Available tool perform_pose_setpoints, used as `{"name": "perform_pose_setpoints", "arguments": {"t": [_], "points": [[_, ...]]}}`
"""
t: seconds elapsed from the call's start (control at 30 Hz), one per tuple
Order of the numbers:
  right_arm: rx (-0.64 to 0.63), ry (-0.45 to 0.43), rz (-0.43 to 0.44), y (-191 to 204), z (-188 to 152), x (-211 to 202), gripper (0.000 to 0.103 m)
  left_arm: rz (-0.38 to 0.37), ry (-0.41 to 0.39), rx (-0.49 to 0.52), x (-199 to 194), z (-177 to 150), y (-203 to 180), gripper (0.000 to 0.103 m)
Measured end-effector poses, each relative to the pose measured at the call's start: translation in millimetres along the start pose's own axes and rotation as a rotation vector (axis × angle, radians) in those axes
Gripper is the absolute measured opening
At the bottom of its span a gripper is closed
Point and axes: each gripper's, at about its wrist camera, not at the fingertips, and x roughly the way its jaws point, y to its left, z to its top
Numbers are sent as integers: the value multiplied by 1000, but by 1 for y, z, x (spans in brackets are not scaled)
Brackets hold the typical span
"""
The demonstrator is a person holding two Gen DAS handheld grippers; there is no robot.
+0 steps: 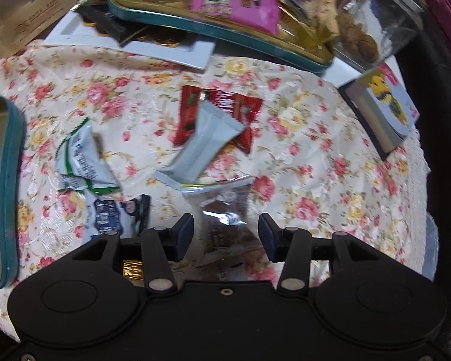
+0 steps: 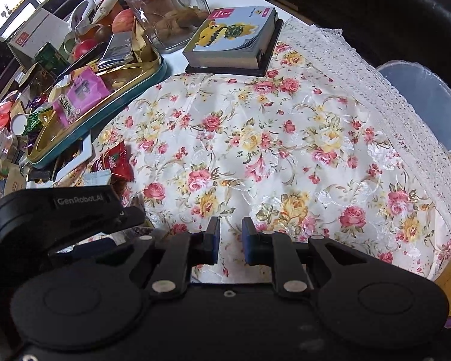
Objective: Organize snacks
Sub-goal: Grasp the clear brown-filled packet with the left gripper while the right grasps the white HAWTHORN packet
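The left gripper [image 1: 225, 234] pointed steeply down at the counter, its jaws spread wide. A clear-wrapped brown snack [image 1: 222, 210] lay on the floral cloth [image 1: 300, 156] directly under the gap between the jaws, and neither pad pressed on it. Just beyond it a pale grey packet [image 1: 201, 147] lay across a red packet [image 1: 222, 105]. To the left of the brown snack lay a white-and-green packet [image 1: 81, 159] and a dark blue packet [image 1: 120, 213], close together. A teal-rimmed tin [image 1: 6, 180] stood at the left edge of that view. Another teal-rimmed gold tray [image 1: 213, 27] at the far side held a pink packet [image 1: 237, 0] among other sweets.

The right gripper [image 2: 230, 237] hung over a bare stretch of the floral cloth, its jaws drawn as close as they went, with nothing between them. From its view the snacks lay well off to the left, mostly hidden behind the left gripper's body. A small picture book [image 2: 234, 39] lay at the far edge of the cloth.
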Motion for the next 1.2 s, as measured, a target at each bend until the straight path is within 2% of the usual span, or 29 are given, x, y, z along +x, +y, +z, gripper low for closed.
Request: {"name": "perform_pose_setpoints", "arguments": {"t": [0.07,0.2,0.27,0.4,0.5,0.7,0.77,1.0,1.2], "points": [[-6,5,1,1,-1,1,19,2,13,-26,4,2,5,54],[-18,11,0,3,-2,2,19,-52,41,-66,11,3,6,54],[-16,13,-1,3,-1,3,19,-56,38,-46,12,1,0,54],[-19,19,2,2,-1,4,19,-14,26,7,17,0,-10,54],[-28,22,6,3,-1,5,19,-8,68,-4,27,1,-8,54],[-35,27,17,4,-1,6,19,-30,79,8,28,0,-9,44],[-41,29,22,5,-1,6,19,-23,66,7,21,0,-9,44],[-68,53,58,9,-3,11,22,1,-55,49,-32,9,-2,44],[-146,114,111,26,-14,22,25,20,-37,83,-55,11,10,44]]}}
